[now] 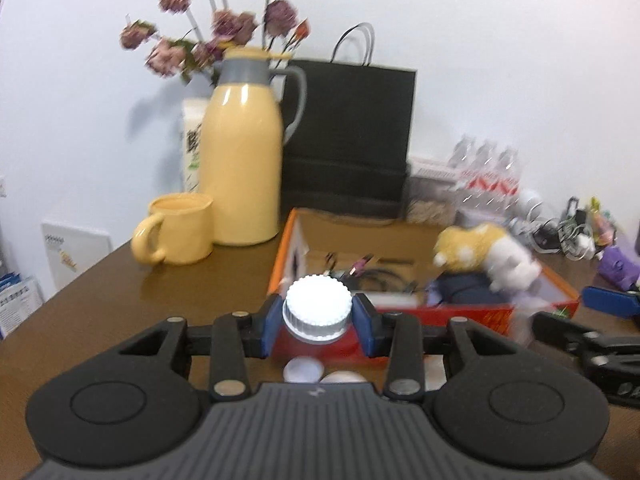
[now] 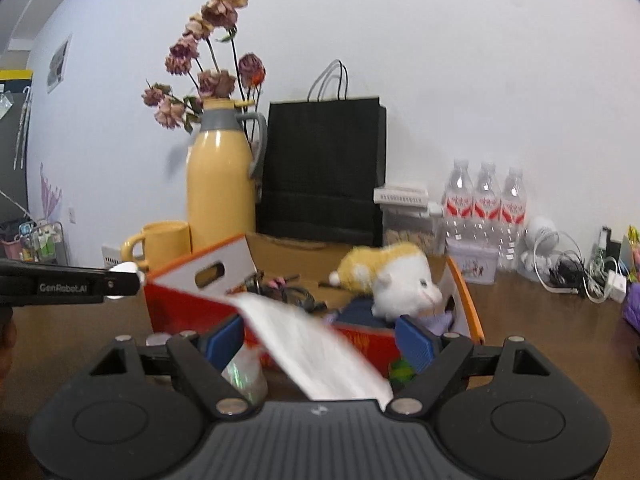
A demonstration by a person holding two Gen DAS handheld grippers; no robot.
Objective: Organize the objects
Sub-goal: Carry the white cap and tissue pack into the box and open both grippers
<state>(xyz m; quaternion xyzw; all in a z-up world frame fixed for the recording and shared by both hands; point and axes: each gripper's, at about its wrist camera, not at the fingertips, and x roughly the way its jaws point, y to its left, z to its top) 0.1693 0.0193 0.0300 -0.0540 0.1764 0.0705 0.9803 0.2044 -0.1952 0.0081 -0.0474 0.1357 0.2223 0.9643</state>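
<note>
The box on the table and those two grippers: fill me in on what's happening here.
A person is tidying loose things into the open cardboard box on the brown table. The left gripper has its blue fingers closed on a white-capped bottle, held just in front of the box. The right gripper stands open near the box's front, with a blurred white sheet lying across the gap between its fingers. A plush toy and cables already lie in the box.

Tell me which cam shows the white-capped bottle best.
Left wrist. The white ribbed cap sits centred between the blue fingers of the left gripper, which press on it from both sides. In the right wrist view the left gripper comes in from the left edge, and only a pale, blurred bit shows at its tip.
</note>
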